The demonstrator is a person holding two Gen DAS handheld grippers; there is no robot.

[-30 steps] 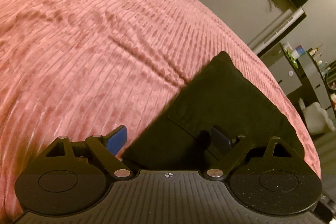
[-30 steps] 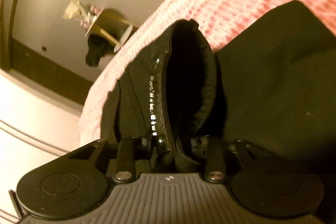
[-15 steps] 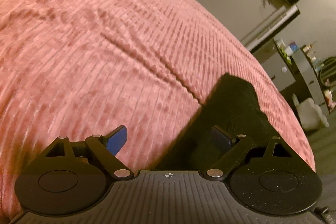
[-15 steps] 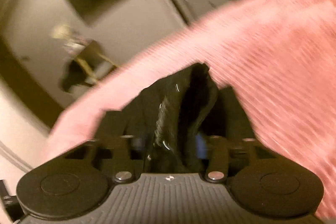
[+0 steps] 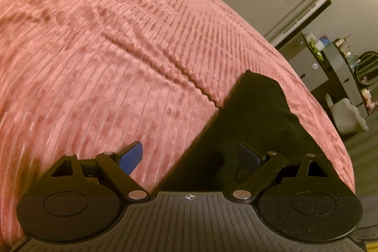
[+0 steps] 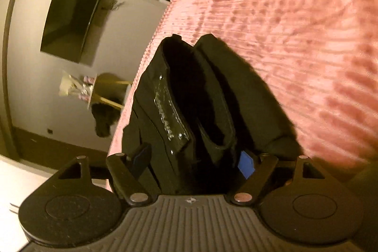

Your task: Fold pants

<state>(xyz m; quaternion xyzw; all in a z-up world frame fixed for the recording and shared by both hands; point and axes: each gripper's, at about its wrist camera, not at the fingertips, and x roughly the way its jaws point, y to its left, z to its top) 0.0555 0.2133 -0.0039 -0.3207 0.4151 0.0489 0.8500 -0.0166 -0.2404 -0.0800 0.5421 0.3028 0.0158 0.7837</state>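
Black pants near pink corduroy cover's edge; left gripper spread wide above it. Right gripper straddles waistband, jaws closing, pads seemingly clear.

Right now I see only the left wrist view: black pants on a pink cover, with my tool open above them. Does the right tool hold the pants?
Observer: Not firmly. The pants are between the jaws of the right tool. The jaws are closing, but the pads do not press the cloth.
Operator: Which part of the pants is there?
Observer: An end that stands open like a mouth, with a shiny patch on its inner side.
Operator: Where does that end lie on the cover?
Observer: It reaches the edge of the pink cover, on the side towards the wall.
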